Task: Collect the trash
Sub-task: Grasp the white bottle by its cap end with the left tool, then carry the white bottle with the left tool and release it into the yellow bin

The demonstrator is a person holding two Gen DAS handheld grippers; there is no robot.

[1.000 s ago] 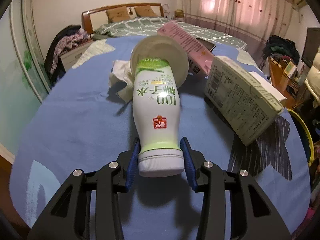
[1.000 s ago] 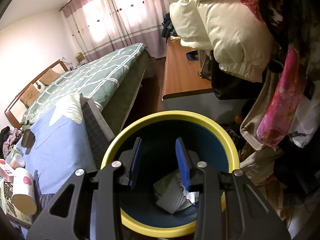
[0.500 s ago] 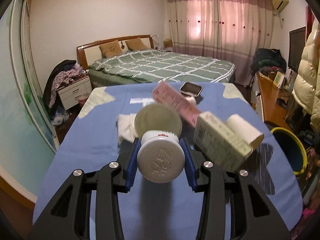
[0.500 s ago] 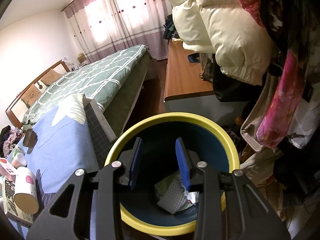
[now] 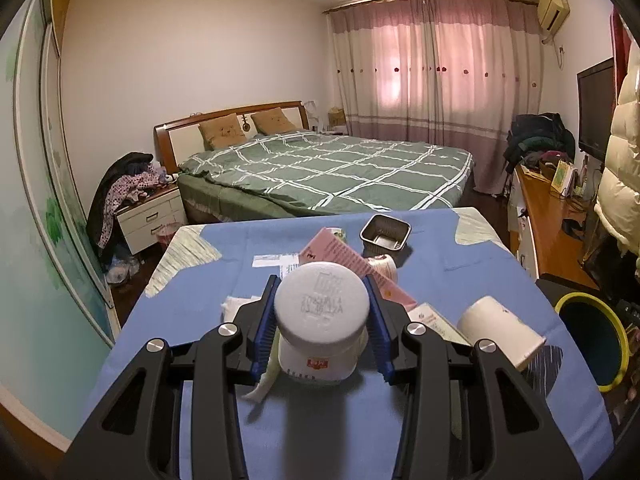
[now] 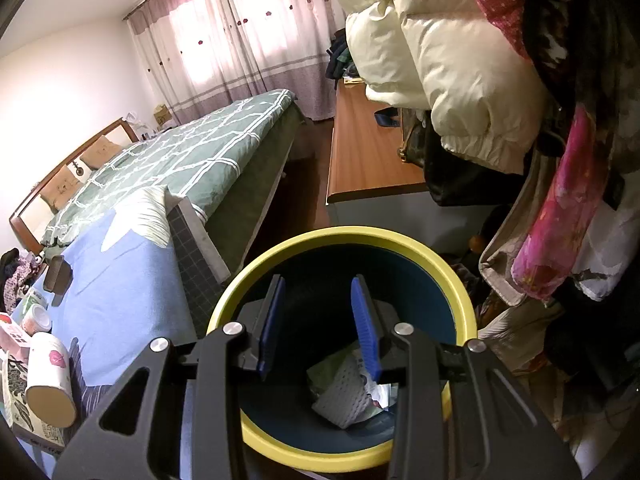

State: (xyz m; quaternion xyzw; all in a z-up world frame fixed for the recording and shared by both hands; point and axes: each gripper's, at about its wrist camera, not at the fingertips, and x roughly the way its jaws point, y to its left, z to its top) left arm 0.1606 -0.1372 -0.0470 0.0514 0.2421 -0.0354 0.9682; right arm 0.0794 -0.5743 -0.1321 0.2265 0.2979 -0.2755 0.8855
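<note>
My left gripper is shut on a white plastic drink bottle, held cap-end toward the camera above the blue-covered table. On the table lie a pink carton, a white paper cup, a small yogurt cup, a dark tray and crumpled tissue. My right gripper is open and empty, just above the yellow-rimmed blue bin, which holds crumpled wrappers. The bin also shows in the left wrist view at the table's right.
A green-quilted bed stands beyond the table. A wooden desk and hanging coats crowd the space right of the bin. A nightstand with clothes is at the far left. A paper cup lies near the table edge.
My left gripper has lifted the bottle off the table and tilted it up, so the cap now faces the camera. My right gripper stays open over the bin.
</note>
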